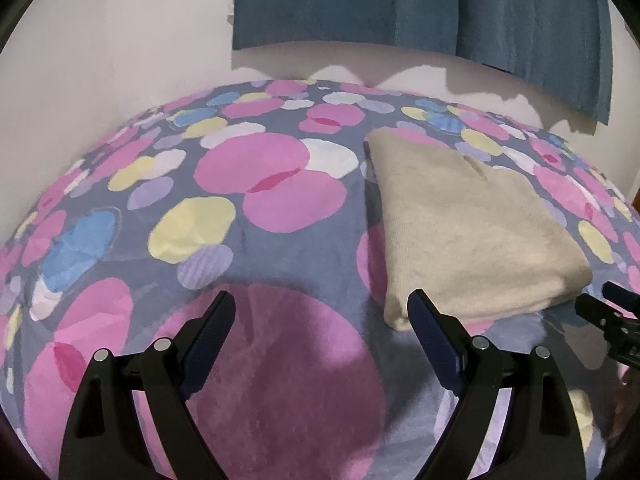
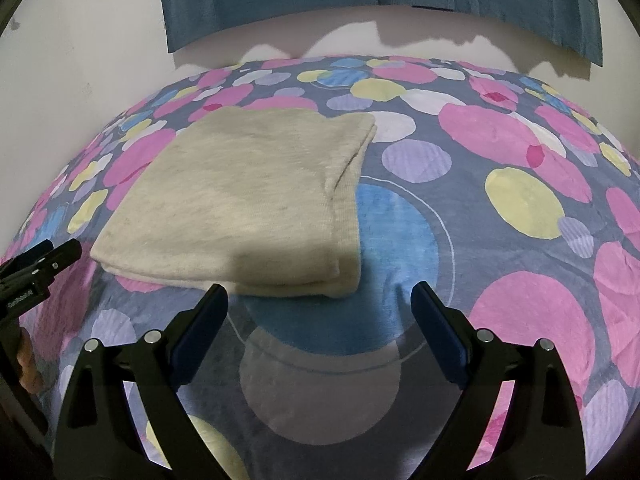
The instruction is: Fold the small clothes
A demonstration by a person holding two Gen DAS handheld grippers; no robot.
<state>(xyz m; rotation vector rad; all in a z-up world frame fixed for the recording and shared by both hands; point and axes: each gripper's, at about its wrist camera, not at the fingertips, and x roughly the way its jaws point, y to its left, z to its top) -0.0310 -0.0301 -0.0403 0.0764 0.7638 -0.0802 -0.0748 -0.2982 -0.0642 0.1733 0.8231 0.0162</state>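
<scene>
A beige knit garment lies folded into a flat rectangle on the bed; in the right wrist view it sits ahead and to the left. My left gripper is open and empty, just short of the garment's near left corner. My right gripper is open and empty, just short of the garment's near right corner. The right gripper's tip shows at the right edge of the left wrist view, and the left gripper's tip at the left edge of the right wrist view.
The bed is covered by a grey-blue sheet with pink, yellow, blue and white circles, also seen in the right wrist view. A white wall stands behind it, with a teal curtain hanging above.
</scene>
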